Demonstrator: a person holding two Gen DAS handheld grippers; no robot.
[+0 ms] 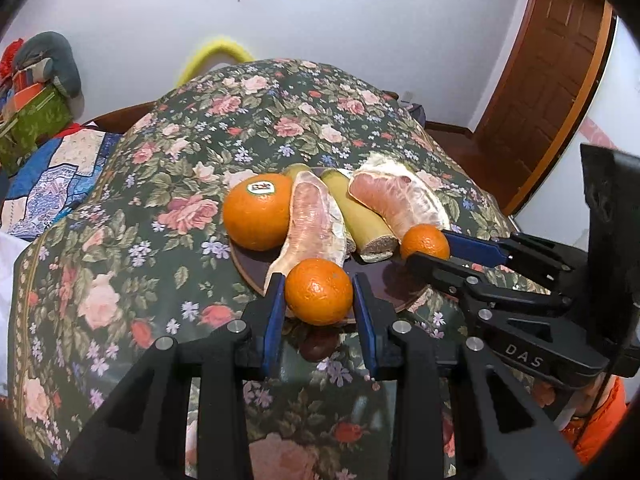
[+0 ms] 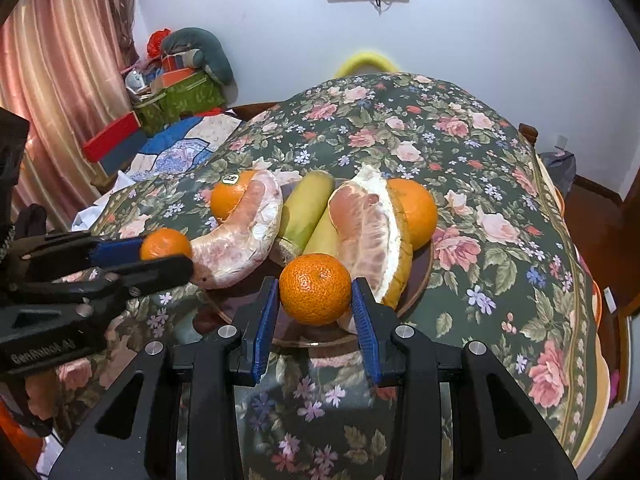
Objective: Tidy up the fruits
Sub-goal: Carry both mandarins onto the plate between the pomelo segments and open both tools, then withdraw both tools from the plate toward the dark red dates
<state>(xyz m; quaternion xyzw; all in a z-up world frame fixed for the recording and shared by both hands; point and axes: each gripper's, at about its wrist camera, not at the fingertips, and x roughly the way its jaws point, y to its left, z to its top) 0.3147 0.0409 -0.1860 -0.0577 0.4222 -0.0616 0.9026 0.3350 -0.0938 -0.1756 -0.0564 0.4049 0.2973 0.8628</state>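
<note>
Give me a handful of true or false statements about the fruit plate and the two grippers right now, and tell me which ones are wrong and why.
1. Each gripper holds a small mandarin. True: the left gripper is shut on one mandarin and the right gripper on the other mandarin.
2. The large orange carries a sticker. True.
3. The plate is white. False: it is dark brown.
4. Two peeled pomelo pieces lie on the plate. True: one pomelo piece and a second pomelo piece.
5. The tablecloth is plain blue. False: it is dark green with flowers.
</note>
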